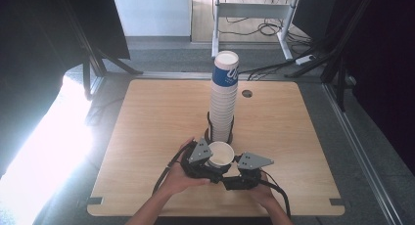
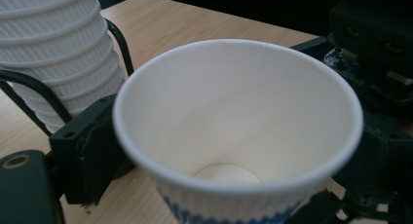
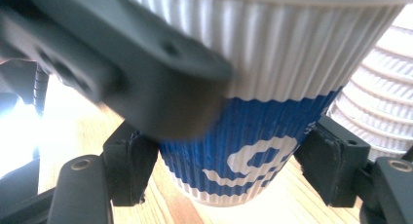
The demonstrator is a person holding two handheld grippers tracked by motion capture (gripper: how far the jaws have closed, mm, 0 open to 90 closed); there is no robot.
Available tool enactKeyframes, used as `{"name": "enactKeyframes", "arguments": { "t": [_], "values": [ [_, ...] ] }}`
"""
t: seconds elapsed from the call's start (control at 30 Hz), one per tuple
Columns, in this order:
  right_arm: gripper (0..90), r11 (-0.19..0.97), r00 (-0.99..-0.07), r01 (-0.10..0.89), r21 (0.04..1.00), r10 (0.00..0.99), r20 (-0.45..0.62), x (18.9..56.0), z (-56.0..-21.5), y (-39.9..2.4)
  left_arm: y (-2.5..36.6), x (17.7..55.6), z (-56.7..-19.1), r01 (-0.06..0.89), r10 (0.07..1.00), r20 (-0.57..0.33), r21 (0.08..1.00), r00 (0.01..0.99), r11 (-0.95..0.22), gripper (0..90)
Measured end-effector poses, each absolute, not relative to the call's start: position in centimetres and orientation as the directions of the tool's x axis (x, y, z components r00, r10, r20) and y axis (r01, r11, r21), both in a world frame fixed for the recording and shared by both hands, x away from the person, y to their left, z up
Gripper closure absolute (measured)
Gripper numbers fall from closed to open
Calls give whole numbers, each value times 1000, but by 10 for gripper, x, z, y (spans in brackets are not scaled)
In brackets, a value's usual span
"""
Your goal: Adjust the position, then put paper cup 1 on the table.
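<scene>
While your right gripper (image 1: 234, 162) clamps both jaws on the single paper cup (image 1: 220, 154), your left gripper (image 1: 211, 162) has its jaws apart around that cup, one pad beside the wall. Cup stands upright just in front of the tall cup stack (image 1: 224, 98). Wooden table (image 1: 147, 137), grey floor, cables behind.

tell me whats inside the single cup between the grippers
Nothing: the single cup is empty, its white wall and bottom disc bare. What lies under it is hidden.
</scene>
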State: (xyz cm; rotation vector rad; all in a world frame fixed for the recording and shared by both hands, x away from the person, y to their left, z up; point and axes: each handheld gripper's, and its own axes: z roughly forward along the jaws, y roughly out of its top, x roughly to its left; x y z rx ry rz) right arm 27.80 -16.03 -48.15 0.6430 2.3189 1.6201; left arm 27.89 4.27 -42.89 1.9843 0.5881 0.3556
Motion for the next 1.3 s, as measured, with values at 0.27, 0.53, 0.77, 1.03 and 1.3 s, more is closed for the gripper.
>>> {"name": "enactKeyframes", "arguments": {
  "t": [0.27, 0.53, 0.77, 1.03, 1.3],
  "values": [
    [279, 264, -860, 213, 941, 507, 53, 278, -479, -166, 69, 265, -422, 252, 563, -49, 923, 825, -289, 73],
    [278, 250, -834, 213, 945, 550, 43, 279, -478, -175, 97, 257, -431, 281, 600, -97, 934, 794, -222, 76],
    [278, 228, -804, 199, 953, 595, 25, 279, -474, -185, 109, 262, -441, 325, 653, -116, 923, 749, -208, 88],
    [278, 219, -765, 172, 960, 644, -10, 280, -469, -196, 120, 266, -450, 376, 701, -134, 904, 700, -202, 98],
    [278, 197, -697, 176, 964, 717, -19, 286, -469, -220, 131, 270, -459, 422, 725, -167, 888, 669, -185, 112]
  ]
}}
